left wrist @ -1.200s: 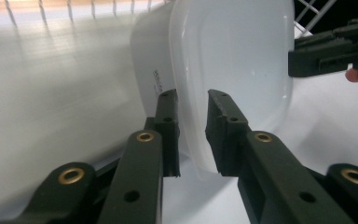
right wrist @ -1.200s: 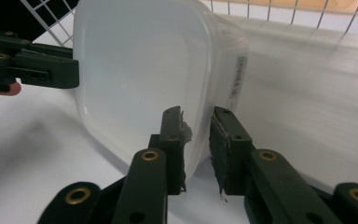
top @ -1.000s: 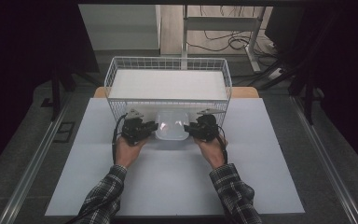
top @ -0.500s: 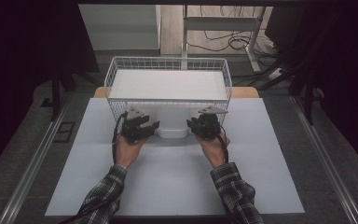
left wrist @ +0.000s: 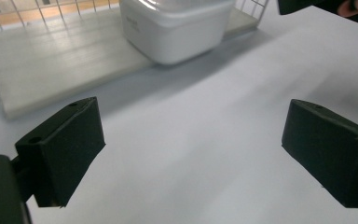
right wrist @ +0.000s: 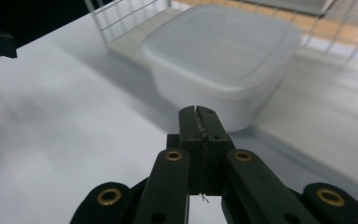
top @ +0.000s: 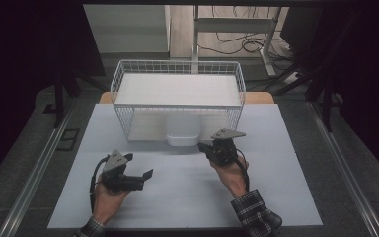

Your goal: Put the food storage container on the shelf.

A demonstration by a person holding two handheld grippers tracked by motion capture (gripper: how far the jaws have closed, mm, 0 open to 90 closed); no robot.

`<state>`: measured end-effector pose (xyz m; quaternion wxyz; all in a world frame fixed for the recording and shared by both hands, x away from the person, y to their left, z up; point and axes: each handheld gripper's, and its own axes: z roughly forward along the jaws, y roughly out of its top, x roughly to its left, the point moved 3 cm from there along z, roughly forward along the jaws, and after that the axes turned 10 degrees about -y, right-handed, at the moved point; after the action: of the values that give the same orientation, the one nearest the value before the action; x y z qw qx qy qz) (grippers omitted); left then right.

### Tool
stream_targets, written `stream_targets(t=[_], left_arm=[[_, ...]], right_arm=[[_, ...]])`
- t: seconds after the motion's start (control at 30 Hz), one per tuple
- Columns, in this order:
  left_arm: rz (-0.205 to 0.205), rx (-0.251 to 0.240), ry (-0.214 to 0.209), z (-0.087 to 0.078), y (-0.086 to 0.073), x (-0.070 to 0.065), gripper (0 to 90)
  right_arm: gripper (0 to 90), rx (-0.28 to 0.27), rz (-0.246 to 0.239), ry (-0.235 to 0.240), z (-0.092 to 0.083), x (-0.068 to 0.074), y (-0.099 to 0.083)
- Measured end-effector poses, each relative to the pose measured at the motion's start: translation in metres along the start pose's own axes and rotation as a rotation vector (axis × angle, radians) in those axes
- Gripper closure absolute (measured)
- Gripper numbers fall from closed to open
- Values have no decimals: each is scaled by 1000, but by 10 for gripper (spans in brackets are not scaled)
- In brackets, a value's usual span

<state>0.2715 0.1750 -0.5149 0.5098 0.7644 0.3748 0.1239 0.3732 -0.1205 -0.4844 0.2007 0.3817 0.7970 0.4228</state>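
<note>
White lidded container point(right wrist: 221, 65): on pale shelf board point(right wrist: 317, 126), at its front edge, inside wire basket point(right wrist: 121, 11). Right gripper point(right wrist: 199, 112): jaws pressed together, empty, just short of container.

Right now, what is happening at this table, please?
A person works with two hand-held grippers at a white table. A white lidded plastic container sits on the lower shelf of a white wire rack, its front sticking out. The left gripper is off to the side with nothing between its jaws, which have just been opening. The right gripper, jaws just closed on nothing, is beside the container.
</note>
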Motion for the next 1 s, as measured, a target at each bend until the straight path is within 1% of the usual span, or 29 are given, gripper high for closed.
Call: stream_targets(t=[0.03,0.1,0.13,0.17,0.2,0.23,0.27,0.33,0.4,0.47,0.6,0.63,0.67,0.7,0.77,0.9,1.0], left_arm=[[12,7,14,-4,-5,-3,31],[55,35,45,-10,-15,-7,24],[55,35,45,-10,-15,-7,20],[72,50,60,-16,-25,-11,18],[72,50,60,-16,-25,-11,18],[73,45,58,-19,-29,-12,17],[66,37,49,-25,-34,-14,13],[65,31,48,-30,-38,-15,7],[61,25,49,-33,-40,-15,3],[52,19,47,-35,-42,-14,0],[49,9,45,-36,-42,-12,0],[47,10,43,-35,-43,-12,0],[47,10,43,-35,-43,-12,0],[48,16,43,-35,-43,-11,0],[45,14,41,-34,-43,-11,0],[43,13,39,-33,-43,-11,0],[49,16,39,-33,-43,-11,0]], right_arm=[[894,1,0,7,1,3,-2],[894,5,0,28,2,9,-6],[894,9,-5,33,4,12,-7],[894,14,-12,39,6,16,-9],[894,14,-12,39,6,16,-9],[894,25,-29,44,10,21,-12],[893,29,-31,45,13,23,-13],[894,36,-47,36,19,25,-14],[893,40,-39,40,26,25,-12],[894,32,-33,39,32,25,-9],[893,34,-39,20,47,24,-2],[893,42,-36,18,51,24,-1],[893,42,-36,18,51,24,-1],[894,49,-30,12,58,23,1],[894,55,-23,10,65,22,2],[894,58,-17,-5,73,19,4],[894,60,-23,-16,76,17,7]])
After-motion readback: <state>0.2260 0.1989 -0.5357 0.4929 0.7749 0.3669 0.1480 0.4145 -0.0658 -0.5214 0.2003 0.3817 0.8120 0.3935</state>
